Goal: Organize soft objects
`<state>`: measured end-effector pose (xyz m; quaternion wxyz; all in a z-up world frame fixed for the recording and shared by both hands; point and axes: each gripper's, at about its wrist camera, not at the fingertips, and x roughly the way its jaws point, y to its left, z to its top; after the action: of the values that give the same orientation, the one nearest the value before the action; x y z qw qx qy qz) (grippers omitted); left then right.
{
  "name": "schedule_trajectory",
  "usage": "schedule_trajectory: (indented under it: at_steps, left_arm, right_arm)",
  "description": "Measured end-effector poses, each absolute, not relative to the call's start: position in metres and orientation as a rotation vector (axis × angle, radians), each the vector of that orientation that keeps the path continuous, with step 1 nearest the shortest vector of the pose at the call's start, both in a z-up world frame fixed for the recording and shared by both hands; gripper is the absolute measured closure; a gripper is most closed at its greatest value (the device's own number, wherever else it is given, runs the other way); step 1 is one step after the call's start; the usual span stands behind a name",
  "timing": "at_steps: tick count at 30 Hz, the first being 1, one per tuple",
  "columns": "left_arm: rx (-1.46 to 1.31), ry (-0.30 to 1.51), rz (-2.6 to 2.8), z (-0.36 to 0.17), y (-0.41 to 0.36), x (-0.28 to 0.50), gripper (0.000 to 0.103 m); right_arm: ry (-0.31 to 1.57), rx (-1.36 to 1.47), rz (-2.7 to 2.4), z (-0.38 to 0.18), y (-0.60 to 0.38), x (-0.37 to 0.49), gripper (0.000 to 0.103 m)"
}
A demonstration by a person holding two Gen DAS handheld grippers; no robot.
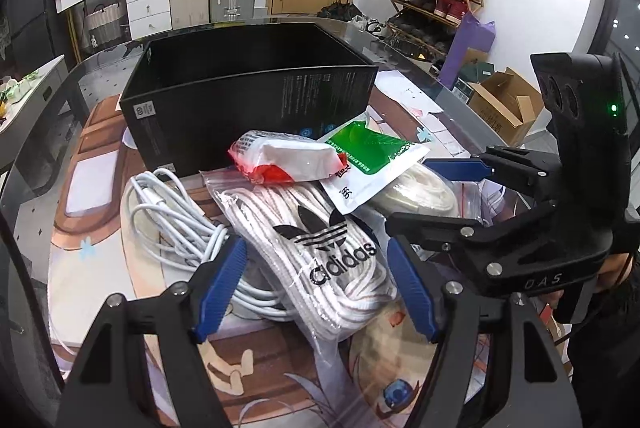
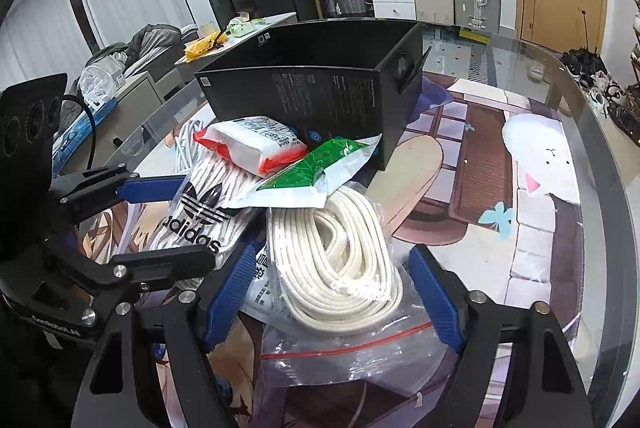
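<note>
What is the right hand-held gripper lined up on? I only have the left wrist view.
Observer: The right hand-held gripper straddles a cream rope coil in a clear zip bag. Its pads stand on either side of the coil and do not press it.
Operator: Is that bag sealed?
Observer: A red zip strip runs across the bag's near end. I cannot tell whether it is pressed shut.
Operator: Anything on the black box's hidden end?
Observer: The black box has a handle cut-out in its right end wall.
</note>
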<state>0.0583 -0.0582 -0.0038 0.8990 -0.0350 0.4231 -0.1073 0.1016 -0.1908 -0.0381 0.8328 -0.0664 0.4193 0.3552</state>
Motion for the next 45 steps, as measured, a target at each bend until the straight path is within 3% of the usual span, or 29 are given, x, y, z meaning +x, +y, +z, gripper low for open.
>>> schedule_trajectory:
  at_steps: [4, 6, 9, 12, 17, 26, 32, 45]
  left_arm:
    - [-0.058, 0.875, -0.214, -0.005, -0.062, 0.060, 0.030]
    - [-0.046, 0.869, -0.204, -0.006, -0.064, 0.060, 0.030]
    - [-0.028, 0.864, -0.188, -0.006, -0.070, 0.060, 0.030]
    - [0.001, 0.862, -0.174, -0.008, -0.076, 0.057, 0.034]
    - [-0.004, 0.860, -0.191, -0.009, -0.075, 0.056, 0.052]
    - [-0.054, 0.843, -0.215, -0.008, -0.063, 0.050, 0.066]
    - [-0.047, 0.811, -0.229, -0.002, -0.059, 0.041, 0.070]
    - [-0.089, 0.708, -0.217, 0.024, -0.032, 0.020, 0.070]
  right_arm:
    - [0.871, -0.142, 0.756, -0.036, -0.190, 0.101, 0.040]
    - [0.858, -0.151, 0.762, -0.034, -0.188, 0.099, 0.053]
    - [0.844, -0.179, 0.763, -0.034, -0.186, 0.096, 0.059]
    - [0.839, -0.178, 0.765, -0.033, -0.186, 0.096, 0.060]
    - [0.837, -0.179, 0.765, -0.034, -0.187, 0.098, 0.060]
    - [0.843, -0.166, 0.750, -0.035, -0.187, 0.099, 0.060]
    - [0.781, -0.188, 0.750, -0.028, -0.186, 0.092, 0.066]
    - [0.682, -0.149, 0.767, -0.003, -0.196, 0.082, 0.067]
